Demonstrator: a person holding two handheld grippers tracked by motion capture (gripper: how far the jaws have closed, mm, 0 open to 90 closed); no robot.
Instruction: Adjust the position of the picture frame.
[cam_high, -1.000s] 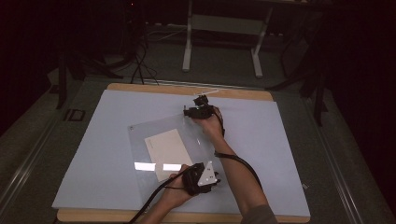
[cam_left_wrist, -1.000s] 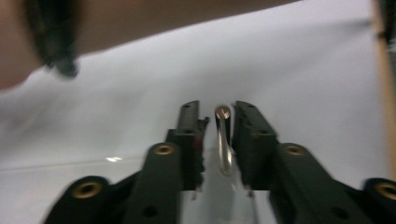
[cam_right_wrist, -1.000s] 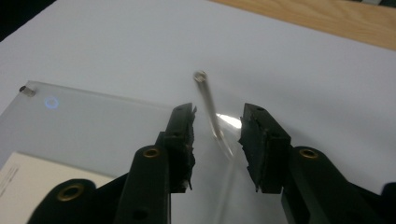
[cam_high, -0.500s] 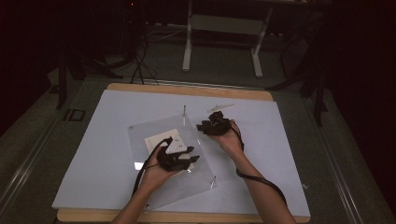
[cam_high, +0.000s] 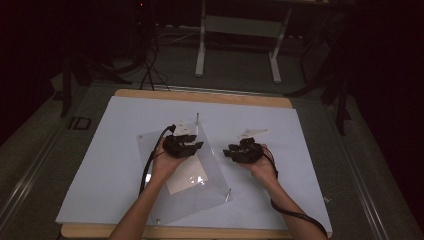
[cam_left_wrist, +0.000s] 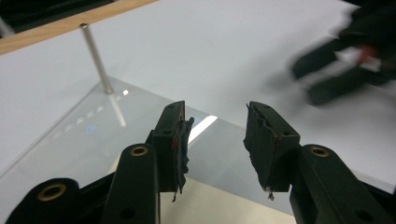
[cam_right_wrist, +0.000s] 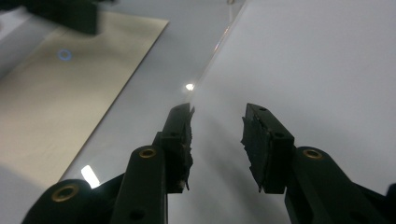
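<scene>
Here the clear square acrylic plate (cam_high: 200, 192), with a thin metal post (cam_high: 198, 118) upright at its far corner, lies flat on the white sheet covering the wood-edged bench (cam_high: 210, 96) and carries a pale cream rectangular card (cam_high: 187, 181) beneath its surface. The left gripper (cam_high: 186, 145) hovers over the plate's far half with its jaws parted on nothing, having opened within the last moment, while the right gripper (cam_high: 239, 151) hangs just beyond the plate's right edge over bare white sheet, likewise released and empty. Open sheet lies to the left, right and far side of the plate, whose near corner sits close to the bench's near wooden edge.
</scene>
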